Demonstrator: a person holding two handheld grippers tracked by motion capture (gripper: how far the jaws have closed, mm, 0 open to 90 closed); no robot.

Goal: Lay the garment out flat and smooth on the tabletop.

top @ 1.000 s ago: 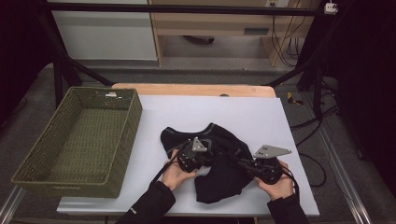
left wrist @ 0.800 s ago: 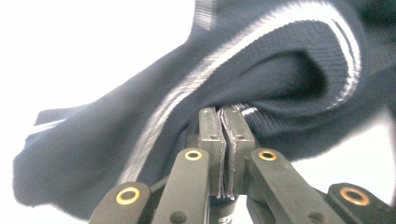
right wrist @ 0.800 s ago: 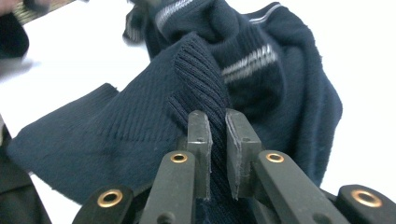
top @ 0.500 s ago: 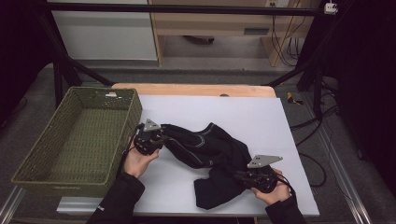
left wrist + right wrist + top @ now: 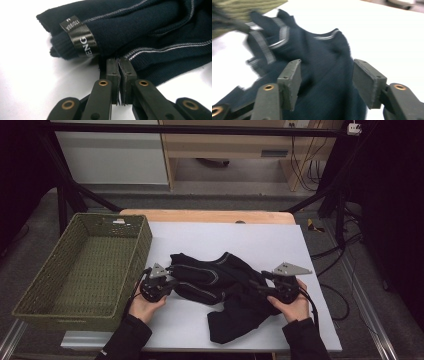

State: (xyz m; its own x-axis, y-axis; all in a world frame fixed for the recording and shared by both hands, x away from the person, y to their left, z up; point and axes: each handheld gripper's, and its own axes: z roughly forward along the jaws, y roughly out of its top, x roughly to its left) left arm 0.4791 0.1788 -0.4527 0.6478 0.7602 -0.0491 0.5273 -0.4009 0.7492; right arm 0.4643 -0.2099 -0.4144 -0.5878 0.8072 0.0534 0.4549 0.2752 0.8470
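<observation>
one dark shirt is lying between both grippers: the left gripper is pinching its hem just ahead, while the right gripper has just been opening, letting the cloth under it go.

— What is the dark top made of?

— Soft, matt knitted cloth, with ribbed edges and pale stitched lines. Its little label is shiny, like satin ribbon.

— And the basket?

— Rough woven stuff, green and bumpy.

— The surface?

— Smooth, white and matt, like paper. A strip of bare wood shows at its far edge.

— The fingers on the right gripper?

— Dull dark plastic with flat rubbery pads and small shiny brass rivets.
</observation>
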